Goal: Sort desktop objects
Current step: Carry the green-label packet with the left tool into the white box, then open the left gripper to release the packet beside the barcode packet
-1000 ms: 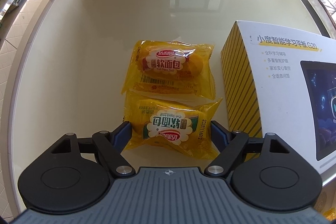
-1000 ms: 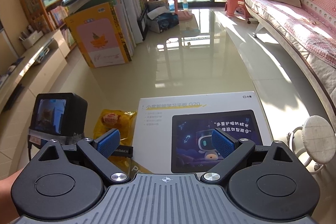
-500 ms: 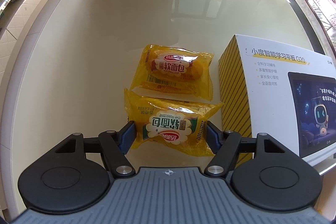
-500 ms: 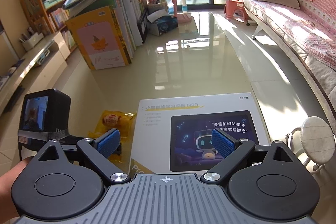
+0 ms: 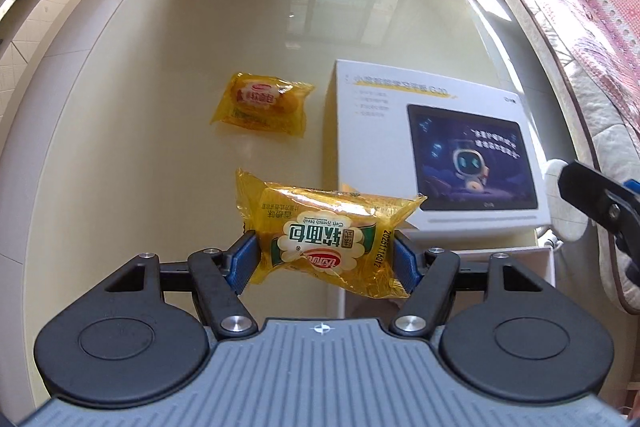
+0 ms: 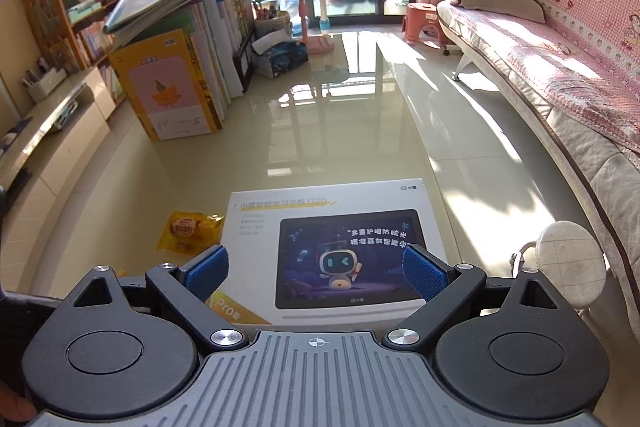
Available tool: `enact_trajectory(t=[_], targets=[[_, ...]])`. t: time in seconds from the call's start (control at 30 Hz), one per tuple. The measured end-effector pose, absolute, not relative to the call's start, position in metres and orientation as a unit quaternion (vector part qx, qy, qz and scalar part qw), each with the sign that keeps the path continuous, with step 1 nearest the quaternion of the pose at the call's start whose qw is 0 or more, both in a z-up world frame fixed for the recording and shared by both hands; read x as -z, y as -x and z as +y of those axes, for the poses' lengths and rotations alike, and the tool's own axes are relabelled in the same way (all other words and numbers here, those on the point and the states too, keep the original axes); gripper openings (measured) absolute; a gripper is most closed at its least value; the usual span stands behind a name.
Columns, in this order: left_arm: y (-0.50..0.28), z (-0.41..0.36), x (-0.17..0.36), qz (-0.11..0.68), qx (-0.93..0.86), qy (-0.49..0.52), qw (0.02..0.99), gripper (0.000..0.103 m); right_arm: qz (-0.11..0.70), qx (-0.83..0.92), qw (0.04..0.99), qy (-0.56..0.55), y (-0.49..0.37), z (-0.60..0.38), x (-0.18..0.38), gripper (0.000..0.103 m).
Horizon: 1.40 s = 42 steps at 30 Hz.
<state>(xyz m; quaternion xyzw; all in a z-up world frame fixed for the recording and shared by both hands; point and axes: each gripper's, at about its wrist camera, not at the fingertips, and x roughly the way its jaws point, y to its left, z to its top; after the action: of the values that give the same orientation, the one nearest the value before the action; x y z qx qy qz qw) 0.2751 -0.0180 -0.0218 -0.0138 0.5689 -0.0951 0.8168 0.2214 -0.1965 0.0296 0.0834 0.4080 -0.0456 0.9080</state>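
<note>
Glossy beige bench [image 5: 120, 107] carries a white tablet box [image 5: 436, 151] at right. Left gripper [image 5: 324, 261] clamps a yellow bread packet [image 5: 324, 231], raised above the bench; another packet [image 5: 262, 103] lies farther. Right gripper [image 6: 316, 273] gapes empty.

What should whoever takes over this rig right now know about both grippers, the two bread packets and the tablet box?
Left gripper: shut on one yellow bread packet, lifted clear of the glass table.
Right gripper: open, empty, hovering over the white tablet box.
Second bread packet: lying on the table left of the box, apart from it.
Done: one packet picked up.
Left: place the held packet, then probably fetch the second one. No destination is visible.
</note>
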Motion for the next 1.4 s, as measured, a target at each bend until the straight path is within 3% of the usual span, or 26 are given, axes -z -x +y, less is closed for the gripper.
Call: enact_trajectory(t=[0.33, 0.93, 1.03, 1.07, 1.4], targets=[[-0.21, -0.065, 0.034, 0.607, 0.11, 0.005, 0.787, 0.084, 0.409, 0.078, 0.904, -0.097, -0.184, -0.226, -0.037, 0.095], [-0.169, -0.092, 0.111, 0.666, 0.048, -0.01, 0.745, 0.086, 0.42, 0.085, 0.898, -0.098, -0.164, -0.25, -0.014, 0.095], [-0.168, -0.09, 0.12, 0.668, 0.055, -0.004, 0.742, 0.093, 0.421, 0.084, 0.898, -0.096, -0.165, -0.251, -0.013, 0.095], [-0.168, -0.09, 0.123, 0.672, 0.058, -0.002, 0.739, 0.103, 0.421, 0.083, 0.898, -0.095, -0.165, -0.251, -0.012, 0.095], [-0.164, -0.079, 0.109, 0.661, 0.074, 0.006, 0.746, 0.103, 0.43, 0.069, 0.895, -0.097, -0.172, -0.243, -0.006, 0.096]])
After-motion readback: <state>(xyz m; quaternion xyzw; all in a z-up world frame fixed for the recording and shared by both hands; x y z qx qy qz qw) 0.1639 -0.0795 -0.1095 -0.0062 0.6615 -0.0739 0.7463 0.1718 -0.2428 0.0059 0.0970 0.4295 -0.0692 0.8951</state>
